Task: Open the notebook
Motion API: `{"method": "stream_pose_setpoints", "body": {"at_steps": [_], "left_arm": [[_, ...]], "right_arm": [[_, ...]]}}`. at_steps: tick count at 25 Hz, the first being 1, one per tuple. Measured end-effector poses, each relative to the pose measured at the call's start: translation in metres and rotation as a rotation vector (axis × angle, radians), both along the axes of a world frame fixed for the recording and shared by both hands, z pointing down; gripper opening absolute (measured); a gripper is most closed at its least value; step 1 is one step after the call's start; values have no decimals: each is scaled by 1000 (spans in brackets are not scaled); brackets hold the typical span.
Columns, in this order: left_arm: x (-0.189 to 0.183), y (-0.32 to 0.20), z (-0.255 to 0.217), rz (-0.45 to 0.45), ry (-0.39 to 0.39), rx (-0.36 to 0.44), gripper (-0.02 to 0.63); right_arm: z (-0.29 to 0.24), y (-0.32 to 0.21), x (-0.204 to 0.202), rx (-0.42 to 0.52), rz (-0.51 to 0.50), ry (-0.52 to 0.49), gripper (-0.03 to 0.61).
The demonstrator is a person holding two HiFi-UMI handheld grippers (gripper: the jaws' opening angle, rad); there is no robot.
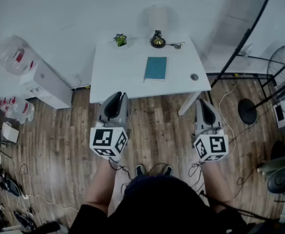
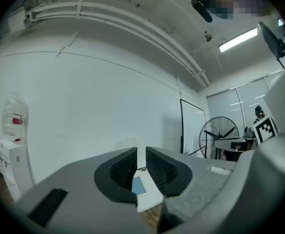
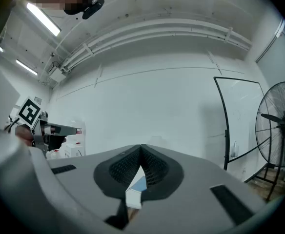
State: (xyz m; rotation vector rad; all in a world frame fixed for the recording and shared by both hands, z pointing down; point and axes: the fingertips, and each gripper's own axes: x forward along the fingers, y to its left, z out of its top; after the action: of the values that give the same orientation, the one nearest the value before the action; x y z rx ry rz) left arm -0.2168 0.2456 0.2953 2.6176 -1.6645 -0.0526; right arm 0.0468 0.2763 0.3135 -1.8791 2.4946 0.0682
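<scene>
We record the left gripper (image 1: 114, 97) and right gripper (image 1: 203, 104): grey shells, black ribbed pads (image 2: 125, 167), white cubes (image 1: 108, 141) with black square markers; dark top (image 1: 157, 206).

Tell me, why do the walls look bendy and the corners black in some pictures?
Left gripper view and right gripper view: a wide-angle lens bends the wall pipes and darkens the corners; the ceiling light glares. Head view: straighter lines, the notebook looks sharp.

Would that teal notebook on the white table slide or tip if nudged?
The notebook lies flat and thin, so it probably slides rather than tips. The table looks smooth, so it may skid. Closed, it should move as one piece.
</scene>
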Motion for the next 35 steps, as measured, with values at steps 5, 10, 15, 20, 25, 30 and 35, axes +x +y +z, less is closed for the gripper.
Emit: {"method": "stream_pose_setpoints", "body": {"at_steps": [5, 10, 15, 20, 25, 30, 35], "left_arm": [[0, 0, -3, -1, 6, 0, 54], [-13, 4, -4, 7, 9, 4, 54], [-44, 7, -4, 33, 15, 23, 67], [-77, 8, 0, 83, 19, 14, 200], [-93, 10, 12, 125, 14, -8, 213], [-96, 4, 20, 144, 9, -23, 216], [-90, -7, 31, 139, -8, -38, 216]], "right_arm": [[-3, 1, 0, -2, -3, 0, 3], [-3, 5, -11, 1, 15, -10, 3], [-3, 6, -29, 3, 76, -23, 125], [-6, 12, -61, -4, 120, -14, 149], [-6, 21, -78, -9, 154, -8, 149], [-2, 19, -84, -17, 166, -5, 144], [15, 2, -80, -33, 155, -23, 140]]}}
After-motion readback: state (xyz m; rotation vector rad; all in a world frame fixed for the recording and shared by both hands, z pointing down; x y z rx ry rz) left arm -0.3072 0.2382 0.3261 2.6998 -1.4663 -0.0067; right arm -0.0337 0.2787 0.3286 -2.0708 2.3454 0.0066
